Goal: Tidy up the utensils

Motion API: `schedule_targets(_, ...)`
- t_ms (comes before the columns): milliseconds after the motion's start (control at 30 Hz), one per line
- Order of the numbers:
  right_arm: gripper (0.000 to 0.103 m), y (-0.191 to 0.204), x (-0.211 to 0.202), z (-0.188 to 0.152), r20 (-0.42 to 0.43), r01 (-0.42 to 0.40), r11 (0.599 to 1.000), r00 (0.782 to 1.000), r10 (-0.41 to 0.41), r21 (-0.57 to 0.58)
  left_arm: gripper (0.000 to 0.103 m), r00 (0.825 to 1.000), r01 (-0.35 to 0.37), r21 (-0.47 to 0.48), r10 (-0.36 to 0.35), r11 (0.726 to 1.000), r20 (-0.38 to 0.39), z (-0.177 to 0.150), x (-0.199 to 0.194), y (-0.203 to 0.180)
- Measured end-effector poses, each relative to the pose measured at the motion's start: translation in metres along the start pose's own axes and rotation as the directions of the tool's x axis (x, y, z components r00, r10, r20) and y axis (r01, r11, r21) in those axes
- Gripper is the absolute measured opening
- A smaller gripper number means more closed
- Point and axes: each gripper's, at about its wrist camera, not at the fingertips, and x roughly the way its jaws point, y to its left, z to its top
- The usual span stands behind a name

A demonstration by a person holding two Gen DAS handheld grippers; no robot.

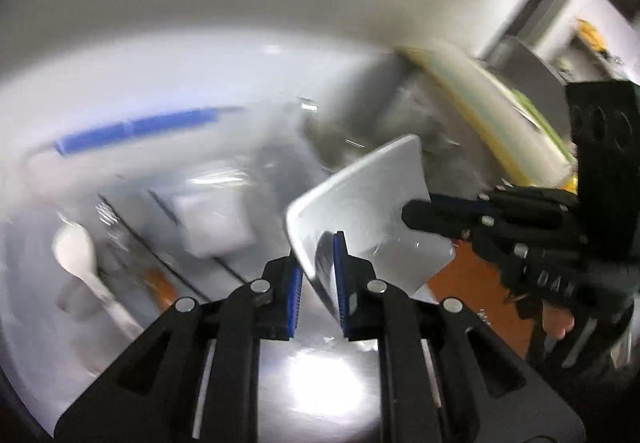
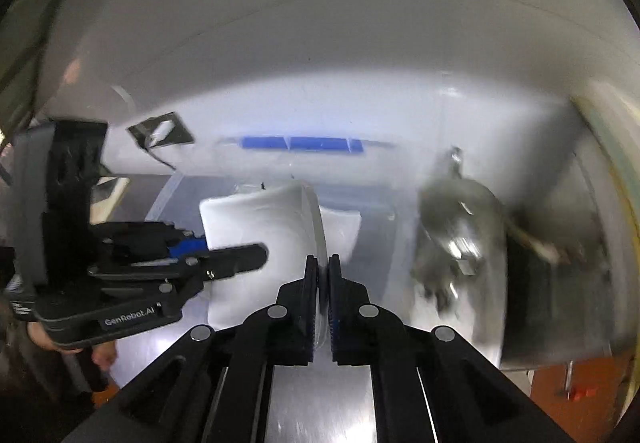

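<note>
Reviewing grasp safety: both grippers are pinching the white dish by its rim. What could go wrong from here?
1. The white dish is tilted and held only at thin rim edges by the left gripper and the right gripper; it could slip or pivot.
2. If dropped, it may land on the white spoon and other utensils below.

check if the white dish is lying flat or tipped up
Tipped up. The white dish stands on edge above the metal counter, its rim pinched between the left gripper and the right gripper.

Both grippers are matte black with ribbed blue pads and round silver pins at the linkages. The left gripper (image 2: 240,257) bears white "GenRobot.AI" lettering on its underside, just below its silver screws. The right gripper (image 2: 323,303) shows pale slide rails behind its pins.
</note>
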Motion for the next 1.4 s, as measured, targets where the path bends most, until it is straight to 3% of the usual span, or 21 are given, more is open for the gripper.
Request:
schedule_targets(133,0.007,-0.009,0.081,0.042,-0.128,0.025,0.997,0.992,-0.015,0.076,0.013,0.988,-0.044,-0.02,0.04,0.999,-0.151,0.035,0.05,0.058)
schedule_targets(300,0.007,-0.025,0.162,0.038,-0.297,0.107,0.984,0.953,-0.06,0.146,0.013,0.954,-0.063,-0.069,0.04,0.996,-0.298,0.037,0.129,0.105)
schedule_targets(400,0.006,-0.036,0.197,0.031,-0.359,0.15,0.972,0.93,-0.077,0.182,0.013,0.938,-0.072,-0.078,0.041,0.994,-0.343,0.033,0.16,0.119)
schedule_targets(433,0.006,-0.033,0.205,0.031,-0.363,0.154,0.974,0.928,-0.085,0.166,0.013,0.933,-0.101,-0.059,0.074,0.993,-0.352,0.032,0.167,0.121)
schedule_targets(567,0.007,-0.029,0.223,0.033,-0.39,0.196,0.97,0.912,-0.127,0.141,0.013,0.919,-0.115,-0.056,0.084,0.992,-0.386,0.029,0.186,0.128)
schedule_targets(700,0.011,-0.022,0.234,0.032,-0.423,0.238,0.964,0.89,-0.169,0.117,0.013,0.916,-0.132,-0.045,0.105,0.99,-0.387,0.032,0.192,0.128)
schedule_targets(767,0.013,-0.016,0.229,0.032,-0.412,0.25,0.962,0.892,-0.186,0.107,0.018,0.915,-0.165,-0.034,0.141,0.986,-0.378,0.03,0.185,0.12)
schedule_targets(833,0.026,-0.005,0.213,0.033,-0.371,0.28,0.957,0.899,-0.232,0.081,0.041,0.924,-0.184,-0.041,0.158,0.982,-0.349,0.032,0.169,0.119)
schedule_targets(933,0.038,0.023,0.148,0.037,-0.192,0.308,0.951,0.935,-0.3,0.013,0.049,0.947,-0.223,-0.037,0.207,0.974,-0.245,0.038,0.125,0.107)
schedule_targets(1000,0.052,0.043,0.101,0.033,-0.058,0.342,0.939,0.938,-0.343,-0.02,0.051,0.953,-0.287,-0.029,0.282,0.958,-0.114,0.034,0.073,0.088)
schedule_targets(1033,0.066,0.058,0.066,0.027,0.048,0.37,0.928,0.928,-0.369,-0.037,0.065,0.943,-0.332,-0.027,0.331,0.943,-0.016,0.027,0.037,0.072)
schedule_targets(1067,0.073,0.067,0.044,0.021,0.113,0.389,0.92,0.917,-0.382,-0.045,0.075,0.932,-0.358,-0.029,0.359,0.933,0.05,0.02,0.015,0.062)
schedule_targets(1100,0.085,0.08,0.016,0.009,0.197,0.418,0.906,0.895,-0.4,-0.061,0.097,0.906,-0.402,-0.031,0.403,0.915,0.127,0.009,-0.011,0.048)
schedule_targets(1133,0.093,0.088,0.001,0.0,0.236,0.437,0.896,0.881,-0.41,-0.075,0.097,0.858,-0.473,-0.029,0.467,0.881,0.213,-0.007,-0.041,0.03)
schedule_targets(1200,0.093,0.107,-0.028,-0.03,0.296,0.487,0.868,0.847,-0.442,-0.097,0.097,0.786,-0.556,-0.052,0.545,0.83,0.292,-0.031,-0.071,0.01)
schedule_targets(1233,0.096,0.11,-0.034,-0.041,0.303,0.498,0.861,0.84,-0.45,-0.1,0.097,0.766,-0.571,-0.067,0.561,0.818,0.315,-0.043,-0.082,0.001)
schedule_targets(1367,0.098,0.105,-0.04,-0.092,0.269,0.478,0.873,0.857,-0.439,-0.1,0.097,0.731,-0.585,-0.152,0.599,0.797,0.327,-0.082,-0.107,-0.013)
schedule_targets(1400,0.098,0.098,-0.041,-0.102,0.259,0.491,0.867,0.85,-0.458,-0.081,0.097,0.724,-0.589,-0.175,0.611,0.789,0.32,-0.09,-0.109,-0.013)
